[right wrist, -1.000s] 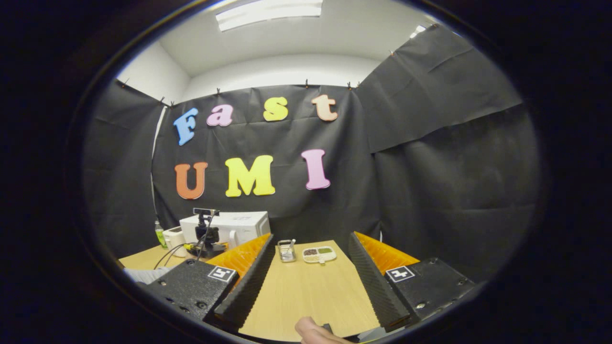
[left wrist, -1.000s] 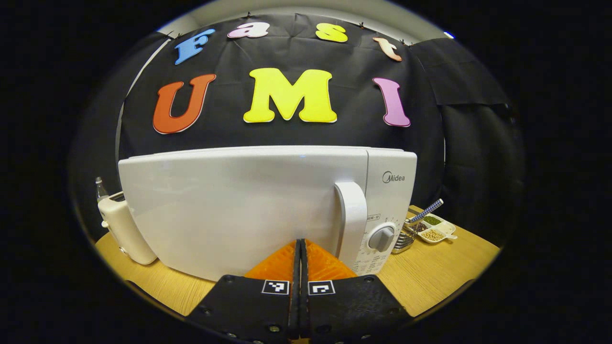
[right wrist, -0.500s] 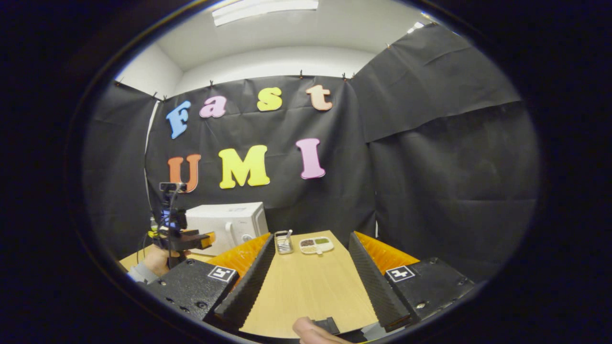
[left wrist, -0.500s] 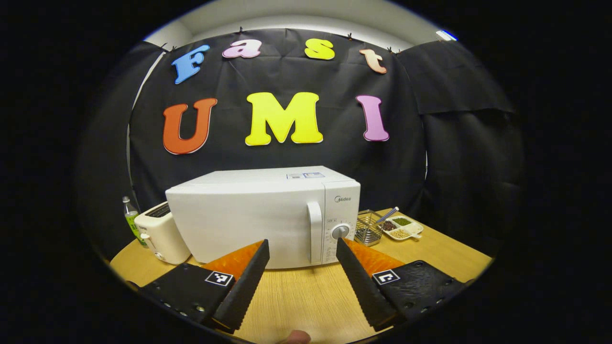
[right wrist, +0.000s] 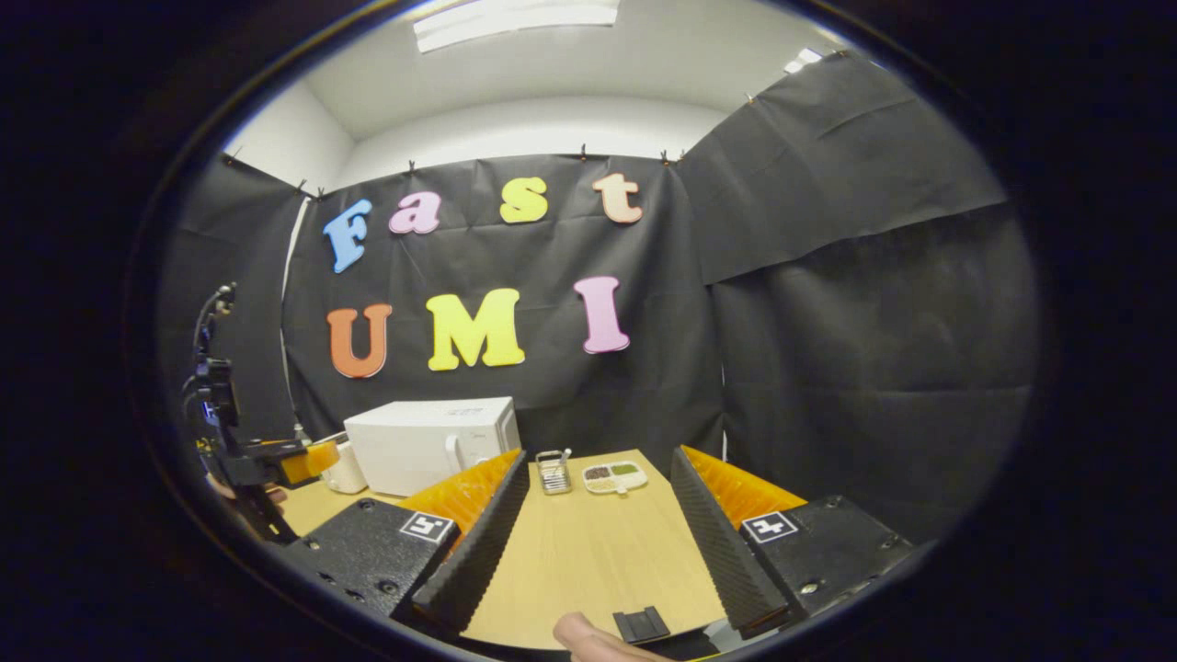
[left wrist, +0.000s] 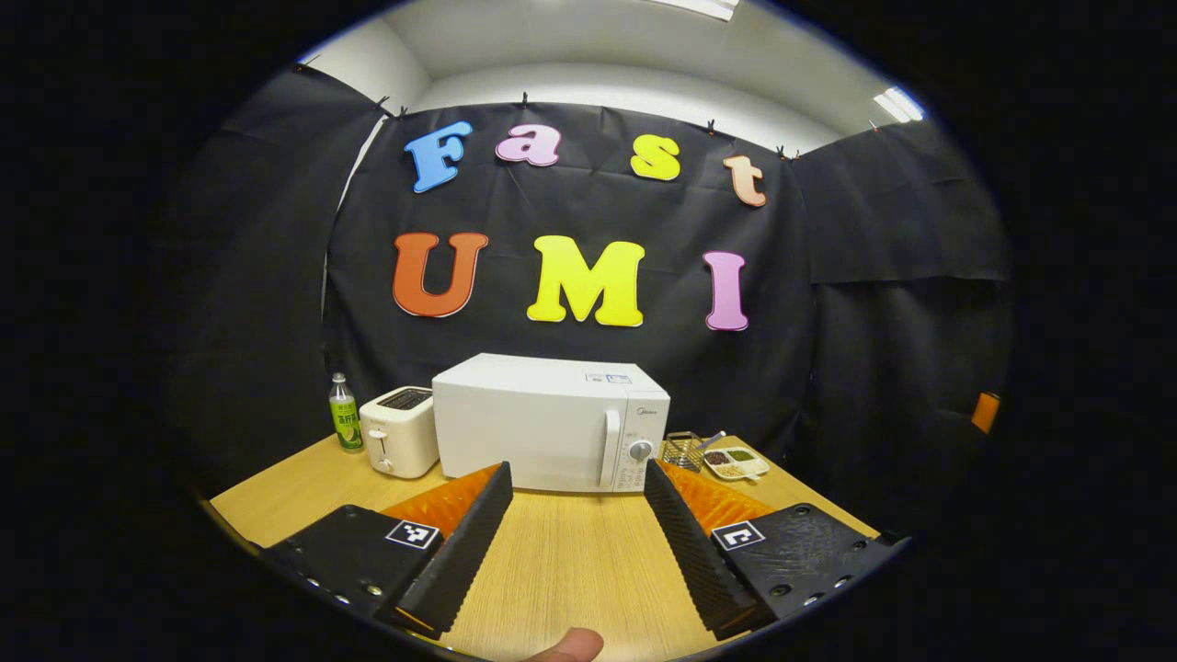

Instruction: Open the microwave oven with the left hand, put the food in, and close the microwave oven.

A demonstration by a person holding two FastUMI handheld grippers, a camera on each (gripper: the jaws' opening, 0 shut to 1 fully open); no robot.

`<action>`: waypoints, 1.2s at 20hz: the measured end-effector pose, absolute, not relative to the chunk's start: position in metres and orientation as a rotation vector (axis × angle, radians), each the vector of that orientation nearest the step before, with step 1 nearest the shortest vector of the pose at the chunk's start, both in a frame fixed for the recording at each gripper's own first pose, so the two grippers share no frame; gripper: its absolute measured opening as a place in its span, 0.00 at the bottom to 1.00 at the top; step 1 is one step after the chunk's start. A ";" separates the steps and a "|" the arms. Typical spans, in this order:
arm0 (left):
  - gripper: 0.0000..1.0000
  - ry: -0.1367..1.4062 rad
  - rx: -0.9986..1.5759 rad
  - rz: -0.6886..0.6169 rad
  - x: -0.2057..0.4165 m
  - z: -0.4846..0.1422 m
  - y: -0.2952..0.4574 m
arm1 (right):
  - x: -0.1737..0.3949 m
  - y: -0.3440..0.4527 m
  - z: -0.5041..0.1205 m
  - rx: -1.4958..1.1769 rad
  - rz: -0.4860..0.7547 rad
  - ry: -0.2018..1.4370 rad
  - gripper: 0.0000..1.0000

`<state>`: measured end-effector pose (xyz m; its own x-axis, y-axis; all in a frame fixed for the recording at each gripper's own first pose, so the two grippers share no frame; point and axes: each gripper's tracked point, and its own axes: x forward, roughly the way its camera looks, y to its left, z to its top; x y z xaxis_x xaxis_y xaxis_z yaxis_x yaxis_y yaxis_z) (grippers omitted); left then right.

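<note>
Black cloth wall (left wrist: 570,211) spans the centre of the frame, clipped along its top edge; white ceiling (right wrist: 570,64) fills the upper frame, with a light panel (right wrist: 515,13) at top centre; wooden table (left wrist: 561,561) occupies the lower centre, grain running away from the camera.

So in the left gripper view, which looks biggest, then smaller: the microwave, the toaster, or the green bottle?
1. microwave, clearly largest.
2. toaster.
3. green bottle, smallest.
All three stand about equally far back, so the order seems fair.
</note>
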<state>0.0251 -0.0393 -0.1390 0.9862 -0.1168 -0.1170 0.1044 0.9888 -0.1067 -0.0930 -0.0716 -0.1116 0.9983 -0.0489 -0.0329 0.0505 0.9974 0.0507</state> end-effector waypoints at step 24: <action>0.92 0.074 -0.006 -0.052 -0.054 -0.133 -0.016 | -0.077 -0.027 -0.134 0.046 -0.004 0.090 0.98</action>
<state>-0.0544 -0.0157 -0.1332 0.9959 -0.0517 -0.0741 0.0512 0.9987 -0.0078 -0.0768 -0.0269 -0.1339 0.9960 -0.0020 -0.0896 0.0061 0.9989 0.0455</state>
